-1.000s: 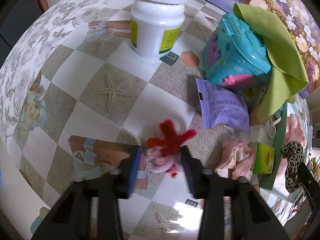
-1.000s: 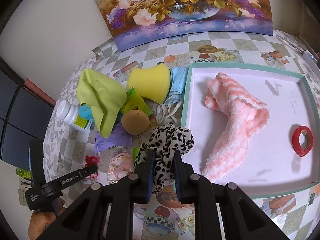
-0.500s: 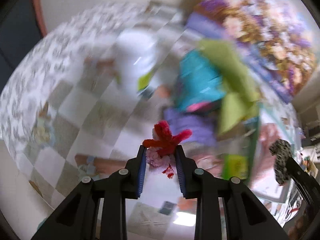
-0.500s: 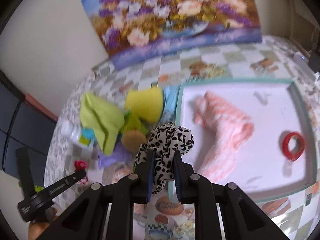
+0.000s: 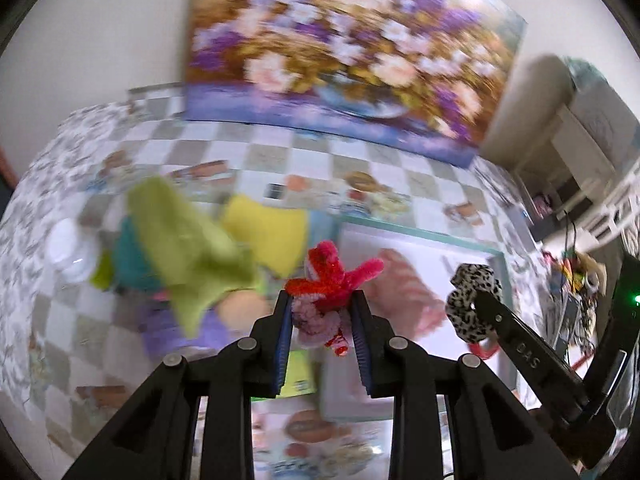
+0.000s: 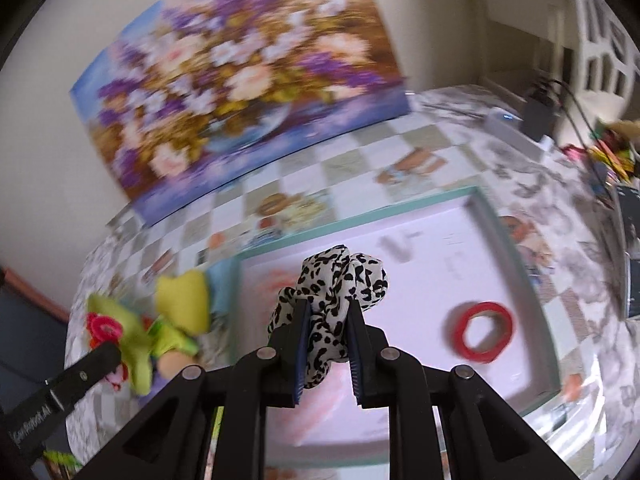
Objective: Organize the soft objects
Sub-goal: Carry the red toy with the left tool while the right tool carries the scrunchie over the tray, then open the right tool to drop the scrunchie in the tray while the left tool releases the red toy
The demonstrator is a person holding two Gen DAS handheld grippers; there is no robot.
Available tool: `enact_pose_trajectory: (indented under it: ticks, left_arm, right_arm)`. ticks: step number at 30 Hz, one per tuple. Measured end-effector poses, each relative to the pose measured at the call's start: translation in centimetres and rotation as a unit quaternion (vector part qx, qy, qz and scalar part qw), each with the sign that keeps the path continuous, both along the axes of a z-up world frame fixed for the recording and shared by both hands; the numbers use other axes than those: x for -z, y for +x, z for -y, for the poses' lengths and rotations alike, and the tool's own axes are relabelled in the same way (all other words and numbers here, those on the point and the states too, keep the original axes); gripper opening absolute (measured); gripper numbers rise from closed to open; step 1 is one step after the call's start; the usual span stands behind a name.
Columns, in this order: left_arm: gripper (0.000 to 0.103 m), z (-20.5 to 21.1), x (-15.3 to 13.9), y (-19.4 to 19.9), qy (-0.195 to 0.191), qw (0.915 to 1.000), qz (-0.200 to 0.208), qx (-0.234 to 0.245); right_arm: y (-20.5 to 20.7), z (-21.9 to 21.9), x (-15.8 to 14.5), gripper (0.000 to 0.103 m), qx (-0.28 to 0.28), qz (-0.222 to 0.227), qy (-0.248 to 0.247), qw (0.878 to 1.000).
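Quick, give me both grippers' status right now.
Left gripper: closed on the red and pink fuzzy hair tie.
Right gripper: closed on the leopard-print scrunchie.

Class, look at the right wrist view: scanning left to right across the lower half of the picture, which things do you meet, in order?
Red and pink fuzzy toy in the left gripper → green cloth → yellow sponge → leopard-print scrunchie in the right gripper → red tape roll → tray's right rim.
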State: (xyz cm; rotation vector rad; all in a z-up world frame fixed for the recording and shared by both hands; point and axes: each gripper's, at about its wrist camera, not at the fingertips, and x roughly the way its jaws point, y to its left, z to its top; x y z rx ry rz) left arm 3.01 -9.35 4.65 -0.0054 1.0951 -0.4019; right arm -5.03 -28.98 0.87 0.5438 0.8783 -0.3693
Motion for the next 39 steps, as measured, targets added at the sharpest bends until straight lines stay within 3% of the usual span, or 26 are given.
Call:
enact_pose_trajectory:
  ticks: [12,17,25,30,32,34,39]
  left_arm:
    - [0.030,10.7,2.4,1.0,0.001,0.9960,-0.003,0.090]
    - [0.030,13.5,4.5,2.5,-0.006,0.9942,-0.012,0.106]
    - [0.030,15.1,7.5,4.1,-0.023,0.9928,-0.043,0.110]
    - [0.031,14.6,7.8,4.5,-0.042,0.9920,-0.058,0.104]
    - [0.034,14.5,7.7,4.6,-0.049,0.9912,-0.063,0.105]
    - [0.047,14.5,7.3,4.5,-0.053,0.9908,-0.065,0.106]
    - [0.048,14.0,6.4,4.4,-0.048,0.9919,-0.061,0.101]
  right_arm:
    - [-1.2,8.2,3.1,0.019,0.111,-0.035,-0.005,0.993]
    - [-0.6,9.7,4.1,0.019,0.125,-0.045,-0.012,0.991]
    - [0.8,9.1,4.9,0.019,0.097,-0.068,-0.062,0.991]
    - [0.9,8.8,5.0,0.020,0.090,-0.075,-0.070,0.991]
    - [0.9,8.7,5.0,0.022,0.088,-0.078,-0.074,0.990]
    - [0.9,8.6,4.9,0.022,0.086,-0.078,-0.074,0.990]
    - [0.7,8.7,4.8,0.023,0.086,-0.082,-0.072,0.990]
